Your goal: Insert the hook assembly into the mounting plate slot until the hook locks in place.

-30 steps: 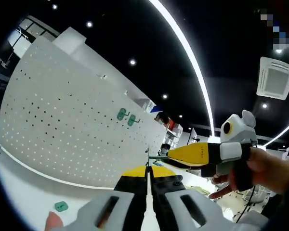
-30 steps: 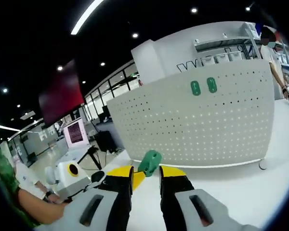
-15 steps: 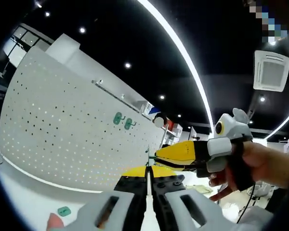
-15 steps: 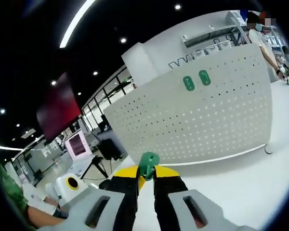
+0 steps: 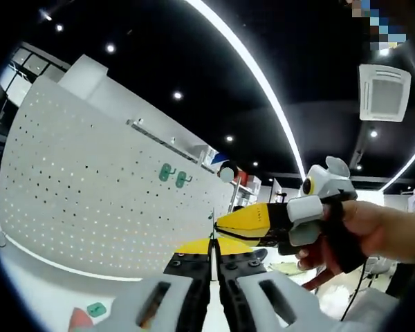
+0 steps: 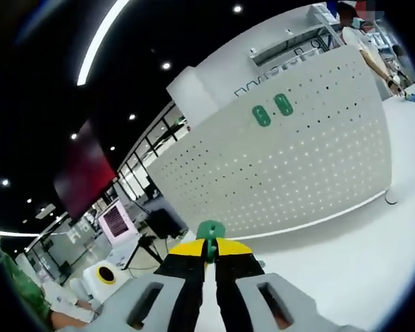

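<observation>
Green plate (image 6: 210,232) is sitting pinched in the right gripper (image 6: 209,257), presented toward the left gripper (image 5: 212,257). Its closed jaws are pinching a thin hook (image 5: 211,228), likely for mating.

A white table (image 5: 34,287) lies under my left gripper (image 5: 212,266). A big white board full of little holes (image 5: 90,200) stands up on the table, ahead of that tool and off to its left. The bottom edge of the board sits right on the table top. A small green piece (image 5: 95,309) lies flat on the table, low down to the left of my left tool and out in front of the board.

From my right gripper (image 6: 209,259) the table (image 6: 346,270) spreads out ahead and to the right. The board (image 6: 283,173) stands on it, straight ahead of that tool.
</observation>
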`<state>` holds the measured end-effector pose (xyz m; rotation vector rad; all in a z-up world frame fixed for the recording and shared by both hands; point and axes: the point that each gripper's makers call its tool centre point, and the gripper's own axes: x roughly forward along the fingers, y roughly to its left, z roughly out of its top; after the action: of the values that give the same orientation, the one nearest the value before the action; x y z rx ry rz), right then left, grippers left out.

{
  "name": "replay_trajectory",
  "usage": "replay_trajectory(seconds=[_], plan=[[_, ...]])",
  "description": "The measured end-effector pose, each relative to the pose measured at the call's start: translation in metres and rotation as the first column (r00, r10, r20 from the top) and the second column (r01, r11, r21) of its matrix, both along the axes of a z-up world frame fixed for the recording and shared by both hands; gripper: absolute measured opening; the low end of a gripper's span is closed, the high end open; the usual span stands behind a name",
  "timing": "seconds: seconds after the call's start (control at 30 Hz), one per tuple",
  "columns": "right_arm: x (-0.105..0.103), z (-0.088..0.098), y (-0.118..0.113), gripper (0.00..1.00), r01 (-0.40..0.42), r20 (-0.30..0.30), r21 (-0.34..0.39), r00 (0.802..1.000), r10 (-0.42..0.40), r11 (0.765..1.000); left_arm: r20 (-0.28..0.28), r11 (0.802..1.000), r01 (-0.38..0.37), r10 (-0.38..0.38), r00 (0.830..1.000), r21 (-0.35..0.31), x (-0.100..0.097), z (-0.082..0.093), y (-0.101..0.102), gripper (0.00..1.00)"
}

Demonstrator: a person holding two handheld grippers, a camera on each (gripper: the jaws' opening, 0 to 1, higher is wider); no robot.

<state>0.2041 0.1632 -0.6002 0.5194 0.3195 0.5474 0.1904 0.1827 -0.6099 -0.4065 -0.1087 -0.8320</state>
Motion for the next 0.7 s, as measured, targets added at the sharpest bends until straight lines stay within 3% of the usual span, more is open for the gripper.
replay_trajectory(seconds=[0.07,0.27,0.43,0.7], plan=[[-0.0002,-0.0006,0.0000,0.03,0.003,-0.010,0.016,1.000,-0.003,1.000,0.028,0.999,-0.009,0.008,1.000,0.036,-0.0012,-0.0007,-0.0019,0.02],[-0.0004,-0.0019,0.0003,0.02,0.004,-0.018,0.020,1.000,-0.003,1.000,0.031,0.999,-0.010,0.008,0.999,0.049,-0.0008,-0.0025,-0.0020,0.02],[-0.0002,0.0007,0.0018,0.02,-0.001,-0.002,0.019,1.000,0.001,1.000,0.059,0.996,-0.023,0.018,0.998,0.081,-0.0008,0.0007,-0.0011,0.02],[0.0001,0.0040,0.0021,0.02,-0.002,0.029,0.003,1.000,0.002,1.000,0.060,0.994,-0.012,0.005,0.998,0.108,0.0011,0.0032,-0.0011,0.03]])
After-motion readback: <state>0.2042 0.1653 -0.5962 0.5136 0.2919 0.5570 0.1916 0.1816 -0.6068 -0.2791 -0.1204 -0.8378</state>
